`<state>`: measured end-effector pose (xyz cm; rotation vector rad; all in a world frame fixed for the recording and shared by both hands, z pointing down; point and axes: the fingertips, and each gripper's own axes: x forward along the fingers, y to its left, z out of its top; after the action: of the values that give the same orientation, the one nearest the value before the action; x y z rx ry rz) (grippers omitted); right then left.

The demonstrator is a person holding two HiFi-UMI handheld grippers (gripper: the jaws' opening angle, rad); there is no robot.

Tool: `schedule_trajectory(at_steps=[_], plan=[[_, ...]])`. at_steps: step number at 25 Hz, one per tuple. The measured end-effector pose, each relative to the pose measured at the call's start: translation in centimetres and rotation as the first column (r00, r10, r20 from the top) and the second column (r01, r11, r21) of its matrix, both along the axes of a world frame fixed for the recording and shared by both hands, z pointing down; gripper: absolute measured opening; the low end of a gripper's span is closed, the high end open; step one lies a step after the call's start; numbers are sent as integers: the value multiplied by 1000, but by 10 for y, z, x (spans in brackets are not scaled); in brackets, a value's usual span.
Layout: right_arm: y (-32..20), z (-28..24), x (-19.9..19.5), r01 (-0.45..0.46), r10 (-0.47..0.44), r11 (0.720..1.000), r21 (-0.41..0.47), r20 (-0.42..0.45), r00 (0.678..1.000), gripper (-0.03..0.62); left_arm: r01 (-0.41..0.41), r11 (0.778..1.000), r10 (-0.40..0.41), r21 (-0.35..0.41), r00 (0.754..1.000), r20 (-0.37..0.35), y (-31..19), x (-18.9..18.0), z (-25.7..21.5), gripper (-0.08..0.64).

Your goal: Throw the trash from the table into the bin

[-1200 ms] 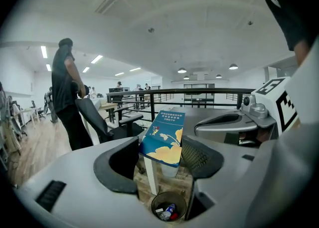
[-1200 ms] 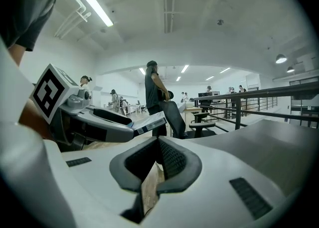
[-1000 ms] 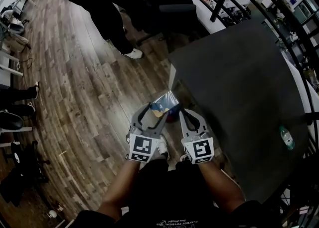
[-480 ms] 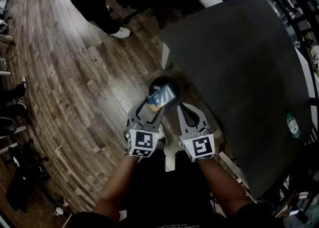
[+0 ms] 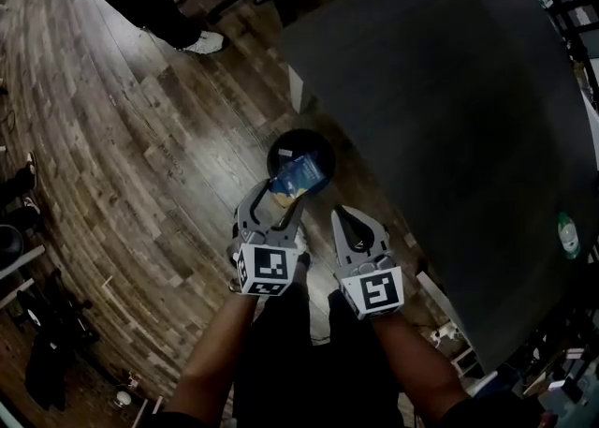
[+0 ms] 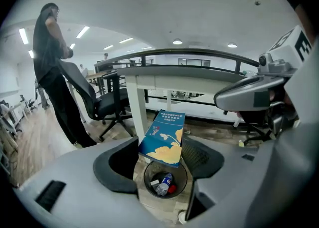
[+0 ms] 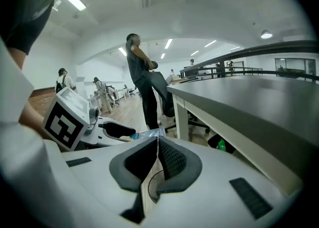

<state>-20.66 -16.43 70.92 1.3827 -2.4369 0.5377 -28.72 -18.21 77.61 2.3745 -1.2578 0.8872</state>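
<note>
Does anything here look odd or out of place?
Only the blue box: the left claw grips it tilted, hanging over the bin on the floor rather than lying on the table. Nothing looks spilled or broken.

Table (image 5: 449, 89): dark grey top on white legs.
Bin (image 5: 284, 143): round and black, standing on the wood floor just beside a table leg; a plastic bottle (image 6: 163, 184) and small scraps lie inside.
Trash: flat blue packet (image 6: 163, 137) with yellow flower print, tilted, clamped in the left gripper (image 5: 278, 199), in the air above the bin.
</note>
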Motion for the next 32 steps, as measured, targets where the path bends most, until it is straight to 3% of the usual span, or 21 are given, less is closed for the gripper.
schedule_trajectory(at_steps=[6,14,20,24,32], plan=[[-6,33,15,-46,46,998,-41,1,999,25,-41,998,40,-50,999,-25,-10,13,46,285],[-2,45,12,-37,38,998,-51,17,999,25,-8,989,1,-150,999,-42,-7,12,77,318],[0,22,1,-24,25,1000,-12,31,999,25,-2,994,-6,-107,998,-68,6,8,38,312],[0,6,-3,-12,11,1000,21,39,999,25,16,998,-20,-56,997,-75,8,6,8,258],[25,-50,-3,-6,4,998,62,35,999,25,132,991,-129,13,982,-138,22,-8,-76,106]])
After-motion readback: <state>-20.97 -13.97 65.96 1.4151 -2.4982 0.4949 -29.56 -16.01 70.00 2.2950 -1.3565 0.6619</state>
